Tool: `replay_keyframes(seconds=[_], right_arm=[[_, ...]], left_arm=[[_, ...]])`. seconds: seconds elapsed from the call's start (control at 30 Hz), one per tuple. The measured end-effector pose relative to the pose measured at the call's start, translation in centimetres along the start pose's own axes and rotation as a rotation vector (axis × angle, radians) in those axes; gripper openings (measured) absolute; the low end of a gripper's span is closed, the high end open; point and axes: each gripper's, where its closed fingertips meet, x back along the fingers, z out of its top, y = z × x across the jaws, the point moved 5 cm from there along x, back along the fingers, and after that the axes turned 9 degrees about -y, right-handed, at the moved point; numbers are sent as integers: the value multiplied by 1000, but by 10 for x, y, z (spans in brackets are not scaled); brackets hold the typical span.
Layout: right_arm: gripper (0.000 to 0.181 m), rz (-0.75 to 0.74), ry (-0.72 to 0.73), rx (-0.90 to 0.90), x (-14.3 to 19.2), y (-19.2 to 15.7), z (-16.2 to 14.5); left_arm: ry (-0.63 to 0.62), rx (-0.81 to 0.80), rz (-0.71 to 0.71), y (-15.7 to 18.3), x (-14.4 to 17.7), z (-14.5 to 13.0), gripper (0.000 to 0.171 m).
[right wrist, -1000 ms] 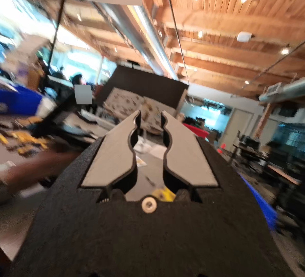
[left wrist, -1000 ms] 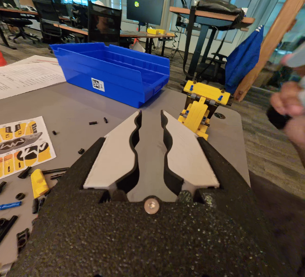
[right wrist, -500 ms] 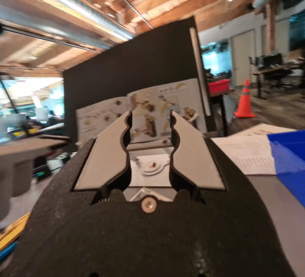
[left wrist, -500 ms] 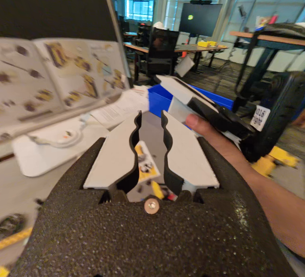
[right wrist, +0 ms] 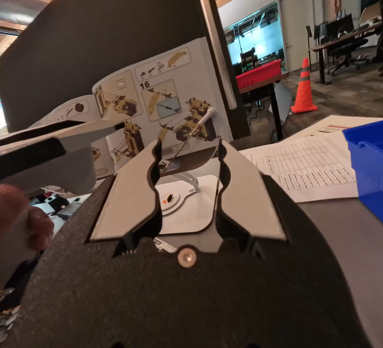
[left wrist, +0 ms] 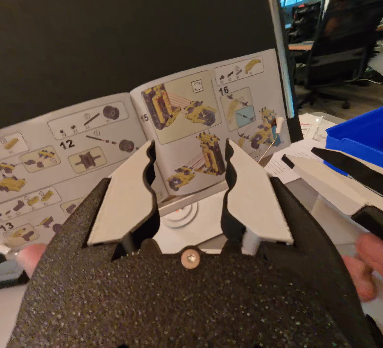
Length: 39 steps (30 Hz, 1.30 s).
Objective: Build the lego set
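Right now both grippers hang empty w/ jaws spread wide, aimed at the open instruction booklet, which stands propped on a white stand against a dark panel. Left gripper points at the booklet's right-hand page, its tips framing a diagram of a yellow-and-dark brick model; nothing between the fingers, and they look short of the paper, no contact visible. Right gripper sits to the right of the booklet's middle, tips framing the wire page clip that pins the right page, and the stand's base below it; a tiny black-and-orange bit lies on that base, too small to name. Each gripper shows in the other's view, close beside, w/ a hand partly seen. Right of the booklet: printed sheets flat on the grey table, then a blue bin at the edge. Judgement only: both views are a bit soft, so holding the grippers level and quiet, clear of page and clip, would keep the diagrams readable.
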Motion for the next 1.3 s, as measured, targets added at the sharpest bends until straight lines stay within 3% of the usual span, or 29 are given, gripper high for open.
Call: replay_keyframes(seconds=[0.1,0.23,0.37,0.53,0.67,0.83,1.0,1.07,1.2,1.3], right_arm=[[55,11,-8,-58,-1,11,1],[54,42,6,-161,-1,17,-2],[54,34,2,-74,-5,8,-9],[54,54,-4,43,-14,-7,-9],[53,107,-8,20,-18,-7,-10],[53,124,-23,-9,-24,0,-18],[45,169,15,-50,-28,1,-9],[38,180,-4,-85,-31,1,-12],[6,172,-28,-92,-35,-1,-17],[4,162,-24,-113,-35,0,-18]], left_arm=[[-22,-48,-77,23,-8,1,69],[-67,-54,-17,27,-29,0,68],[-83,-153,82,28,-46,-6,68],[-70,-122,66,26,-47,-6,66],[-54,-90,127,12,-47,-4,32],[-26,-145,161,0,-42,-6,3],[-9,-34,-92,16,-22,-2,16],[-24,-36,-4,9,-24,-6,49],[-27,-65,108,8,-26,-11,50],[-38,-25,116,9,-28,-9,52]])
